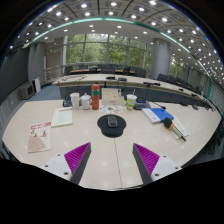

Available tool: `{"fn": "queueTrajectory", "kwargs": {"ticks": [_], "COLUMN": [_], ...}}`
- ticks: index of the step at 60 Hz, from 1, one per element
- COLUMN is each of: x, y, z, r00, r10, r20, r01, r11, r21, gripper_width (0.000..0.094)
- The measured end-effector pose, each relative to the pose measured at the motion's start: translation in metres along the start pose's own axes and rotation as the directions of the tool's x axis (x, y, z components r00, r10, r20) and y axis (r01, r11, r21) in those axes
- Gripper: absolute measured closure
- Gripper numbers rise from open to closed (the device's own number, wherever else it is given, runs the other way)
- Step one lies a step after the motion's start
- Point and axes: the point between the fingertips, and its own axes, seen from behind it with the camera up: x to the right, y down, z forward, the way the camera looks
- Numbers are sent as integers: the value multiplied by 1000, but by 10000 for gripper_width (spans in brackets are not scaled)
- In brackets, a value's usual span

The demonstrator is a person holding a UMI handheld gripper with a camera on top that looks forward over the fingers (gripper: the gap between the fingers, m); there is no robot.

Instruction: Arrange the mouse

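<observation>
A dark mouse (pixel 111 121) rests on a round black mouse pad (pixel 111 126) in the middle of the pale table (pixel 110 155), well ahead of my fingers. My gripper (pixel 111 160) is open and empty, held above the table's near part. Its two fingers (pixel 76 158) spread wide, with the magenta pads facing inward. Nothing stands between them.
Beyond the pad stand cups and bottles (pixel 96 98) near the table's far edge. A booklet (pixel 62 117) and papers (pixel 38 135) lie to the left. A blue book (pixel 158 114) and small items lie to the right. Desks and chairs fill the room behind.
</observation>
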Motion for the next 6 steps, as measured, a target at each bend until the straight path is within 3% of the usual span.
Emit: {"fn": "queueTrajectory", "kwargs": {"ticks": [6], "x": [4], "y": [-4], "z": [-6], "r00": [1000], "r10": [-11], "r20": [-11], "r01": [12], "r11": [1000], "r21": [22], "gripper_width": [79]}}
